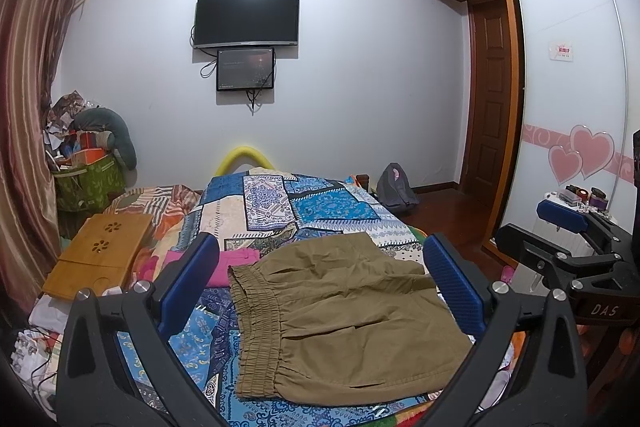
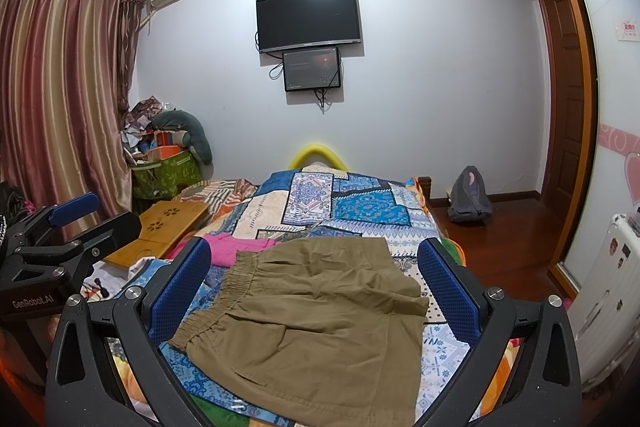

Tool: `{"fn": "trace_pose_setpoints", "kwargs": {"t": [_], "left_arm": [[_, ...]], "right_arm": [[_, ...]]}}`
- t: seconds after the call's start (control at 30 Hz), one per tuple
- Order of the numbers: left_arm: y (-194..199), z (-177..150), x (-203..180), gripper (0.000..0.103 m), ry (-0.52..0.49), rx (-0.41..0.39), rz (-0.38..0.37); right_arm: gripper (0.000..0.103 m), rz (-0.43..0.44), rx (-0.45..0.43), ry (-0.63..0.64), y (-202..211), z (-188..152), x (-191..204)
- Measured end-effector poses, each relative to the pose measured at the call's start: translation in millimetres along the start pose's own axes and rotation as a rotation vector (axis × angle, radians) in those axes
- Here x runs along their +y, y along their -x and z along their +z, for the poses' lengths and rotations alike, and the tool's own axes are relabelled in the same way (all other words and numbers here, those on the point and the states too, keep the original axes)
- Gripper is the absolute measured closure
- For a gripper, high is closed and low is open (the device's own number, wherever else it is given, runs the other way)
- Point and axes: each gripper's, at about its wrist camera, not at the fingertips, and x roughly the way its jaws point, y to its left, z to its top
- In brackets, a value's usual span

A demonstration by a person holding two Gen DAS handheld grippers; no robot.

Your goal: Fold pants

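Left gripper [image 1: 320, 283] is held above the bed, fingers wide apart, empty. Right gripper [image 2: 314, 285] is in the same pose, jaws spread, nothing held; it also shows at the right edge of the left view. Pants [image 1: 344, 311], khaki, lie folded and flat at lower centre of both frames on the quilt [image 1: 320, 203], waistband to the left. Pink cloth [image 1: 236, 267] is just beyond them. Wooden tray [image 1: 100, 251] at left, TV [image 1: 246, 17] on the far wall, curtain [image 2: 60, 87] at left.
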Motion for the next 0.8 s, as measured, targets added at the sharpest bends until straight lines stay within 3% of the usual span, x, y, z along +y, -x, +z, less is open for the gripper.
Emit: {"fn": "trace_pose_setpoints", "kwargs": {"t": [0.53,0.8], "left_arm": [[-13,-2,2,0.0,0.005,0.018,0.002],[-57,-5,19,0.0,-0.009,0.074,0.033]], "right_arm": [[0.0,-0.006,0.024,-0.002,-10,-3,-3],[0.0,-0.049,0.07,0.008,-41,-11,-27]]}}
